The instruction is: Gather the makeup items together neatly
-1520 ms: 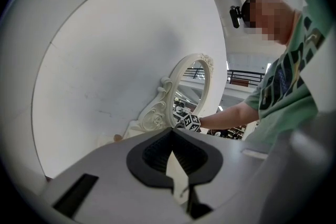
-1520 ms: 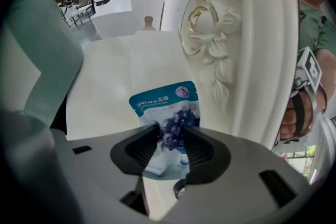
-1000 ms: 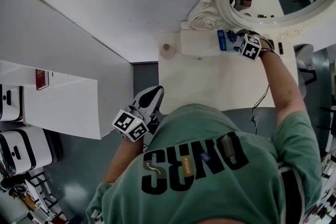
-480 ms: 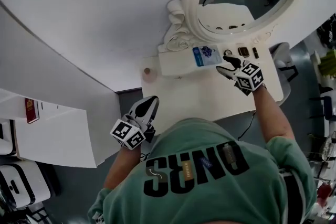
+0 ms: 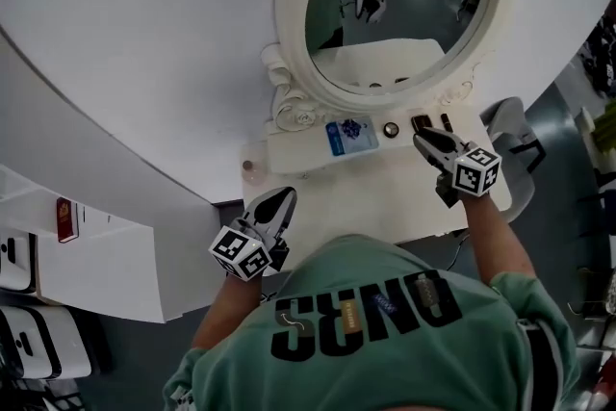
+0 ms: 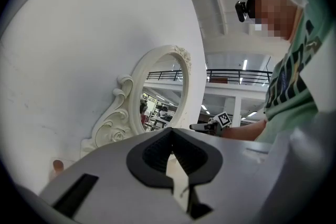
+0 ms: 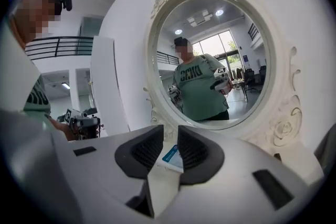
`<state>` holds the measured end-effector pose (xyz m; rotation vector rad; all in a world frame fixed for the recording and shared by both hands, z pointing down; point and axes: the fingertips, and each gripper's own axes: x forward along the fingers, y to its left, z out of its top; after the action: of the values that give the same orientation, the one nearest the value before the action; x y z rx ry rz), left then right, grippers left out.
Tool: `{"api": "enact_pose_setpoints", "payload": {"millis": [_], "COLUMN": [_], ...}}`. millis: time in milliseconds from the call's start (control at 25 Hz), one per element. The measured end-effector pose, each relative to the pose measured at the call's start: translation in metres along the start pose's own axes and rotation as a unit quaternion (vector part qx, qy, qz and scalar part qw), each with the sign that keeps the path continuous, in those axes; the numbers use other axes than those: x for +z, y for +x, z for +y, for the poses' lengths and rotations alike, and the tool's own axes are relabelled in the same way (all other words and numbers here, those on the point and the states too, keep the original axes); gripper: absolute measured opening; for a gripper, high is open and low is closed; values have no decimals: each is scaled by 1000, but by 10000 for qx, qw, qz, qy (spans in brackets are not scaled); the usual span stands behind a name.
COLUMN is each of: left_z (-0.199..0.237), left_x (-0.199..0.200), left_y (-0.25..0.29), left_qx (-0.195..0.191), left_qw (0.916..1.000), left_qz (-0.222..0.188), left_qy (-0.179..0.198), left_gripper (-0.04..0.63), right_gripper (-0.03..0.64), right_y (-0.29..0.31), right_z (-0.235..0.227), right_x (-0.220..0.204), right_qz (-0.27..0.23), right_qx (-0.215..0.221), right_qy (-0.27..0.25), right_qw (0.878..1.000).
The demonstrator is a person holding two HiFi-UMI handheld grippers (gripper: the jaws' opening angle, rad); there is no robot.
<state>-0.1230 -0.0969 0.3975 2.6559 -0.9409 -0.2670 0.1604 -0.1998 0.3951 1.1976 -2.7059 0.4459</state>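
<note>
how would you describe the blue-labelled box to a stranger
Find the round mirror in its ornate white frame on the white table. The flat box lies at its foot. It alone has a blue label; the small items to its right are dark.

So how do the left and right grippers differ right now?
The left gripper has its jaws together; the right gripper has a narrow gap, having just been closing, with nothing between. The left gripper sits at the table's near left corner; the right gripper is over its right side, towards the mirror. Both are empty.
</note>
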Motion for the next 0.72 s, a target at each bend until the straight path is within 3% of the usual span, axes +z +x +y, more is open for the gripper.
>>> {"api": "enact_pose_setpoints", "payload": {"millis": [200, 480, 720], "left_z": [-38, -105, -131], "left_x": [-10, -35, -34], "left_y": [55, 136, 149], "left_qx": [588, 942, 1023], "left_qw": [9979, 9951, 9943], "left_qz": [-252, -283, -223], "left_qy": [108, 65, 204], "left_gripper": [9, 9, 9], "right_gripper": [-5, -5, -6], "right_y": [-39, -107, -134], "right_z": [-47, -103, -118], "right_x": [11, -6, -18], "right_qz": [-145, 161, 323], "right_qx": [377, 786, 734], "right_qy": [-173, -155, -197], "right_qw": [9990, 9967, 9966]}}
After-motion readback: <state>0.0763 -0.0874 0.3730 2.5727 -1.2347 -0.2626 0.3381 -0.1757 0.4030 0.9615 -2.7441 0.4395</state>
